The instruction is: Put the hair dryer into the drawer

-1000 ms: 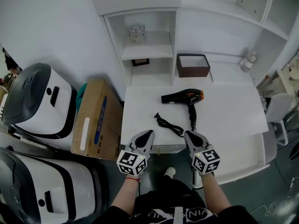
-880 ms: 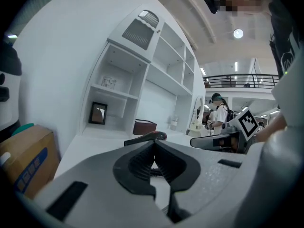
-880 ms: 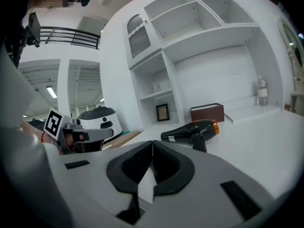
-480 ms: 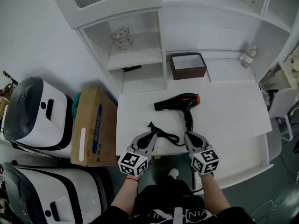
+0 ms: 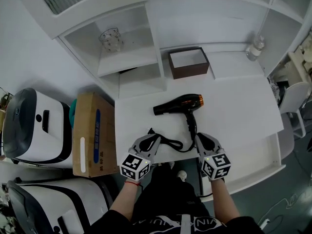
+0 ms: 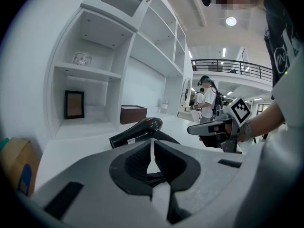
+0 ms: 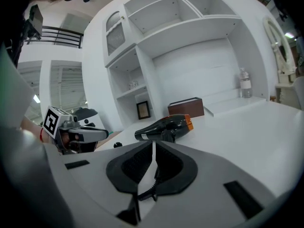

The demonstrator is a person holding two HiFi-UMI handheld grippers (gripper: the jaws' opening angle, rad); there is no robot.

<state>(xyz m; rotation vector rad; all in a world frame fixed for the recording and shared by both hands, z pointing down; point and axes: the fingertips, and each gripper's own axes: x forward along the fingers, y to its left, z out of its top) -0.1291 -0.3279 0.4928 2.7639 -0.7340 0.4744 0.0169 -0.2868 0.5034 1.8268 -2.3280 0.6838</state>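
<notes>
A dark brown open box with a plain white inside point(image 5: 188, 62) stands at the back of the white desk point(image 5: 234, 111), at 12 o'clock from the hair dryer. At 10 o'clock, an open white shelf cubby point(image 5: 129, 57) holds a small clear glass piece point(image 5: 111, 39); the cubby under it holds a small dark picture frame point(image 6: 74, 104). A closed tan cardboard carton with a blue stripe point(image 5: 88, 133) sits on the floor at 8 o'clock, just beside the desk. A clear plastic bottle point(image 5: 255, 48) stands at 2 o'clock.

The black hair dryer with an orange rear ring point(image 5: 178, 105) lies on its side mid-desk, nozzle toward 9 o'clock, handle toward 6 o'clock. Its black cord point(image 5: 168, 141) curls along the near edge.

The left gripper point(image 5: 155, 139), at 7 o'clock from the dryer, has its jaws pressed together with nothing between them; its tip is just beside the cord, and contact cannot be told. The right gripper point(image 5: 200, 136), at 5 o'clock just beside the handle's end, is likewise closed and empty.
</notes>
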